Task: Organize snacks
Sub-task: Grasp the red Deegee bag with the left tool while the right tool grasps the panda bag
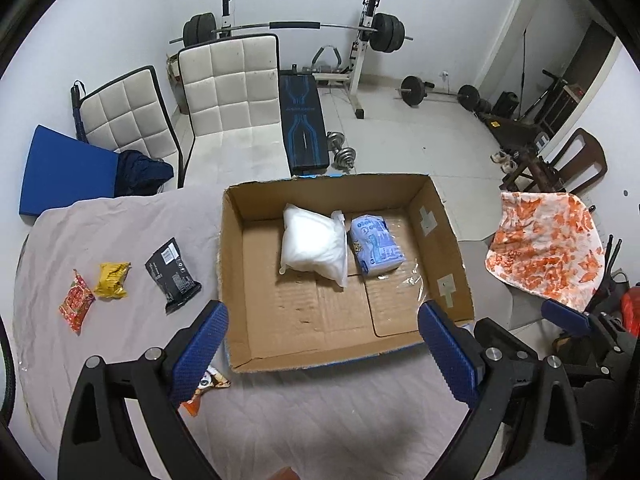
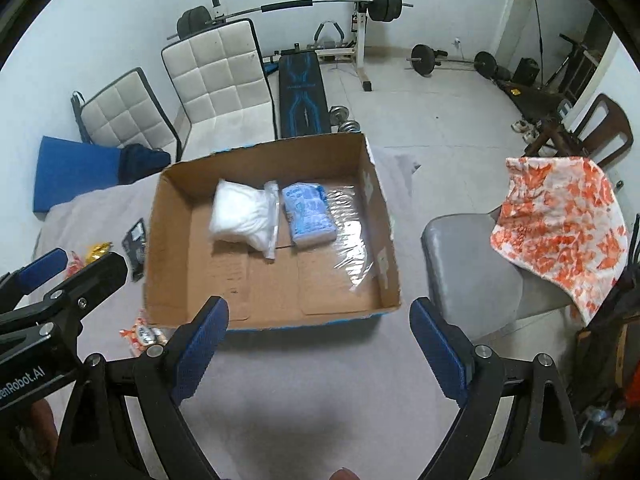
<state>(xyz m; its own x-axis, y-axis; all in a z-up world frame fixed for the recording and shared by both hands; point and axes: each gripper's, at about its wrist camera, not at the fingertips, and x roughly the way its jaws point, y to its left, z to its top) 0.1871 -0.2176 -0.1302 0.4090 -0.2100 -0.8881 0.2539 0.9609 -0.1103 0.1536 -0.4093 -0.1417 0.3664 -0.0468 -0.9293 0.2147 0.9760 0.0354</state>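
Both the left gripper (image 1: 324, 344) and right gripper (image 2: 320, 340) gape empty at frame bottom; cardboard box (image 1: 236, 276) at centre holds a white bag (image 1: 314, 242) beside a blue packet (image 1: 376, 248)

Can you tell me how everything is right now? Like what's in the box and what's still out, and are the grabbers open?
Cardboard box: open on top, on the table.
White bag: inside the box.
Blue packet: inside the box, beside the white bag.
Black packet: out on the table.
Yellow packet: out on the table.
Red packet: out on the table.
Left gripper: open, empty.
Right gripper: open, empty.
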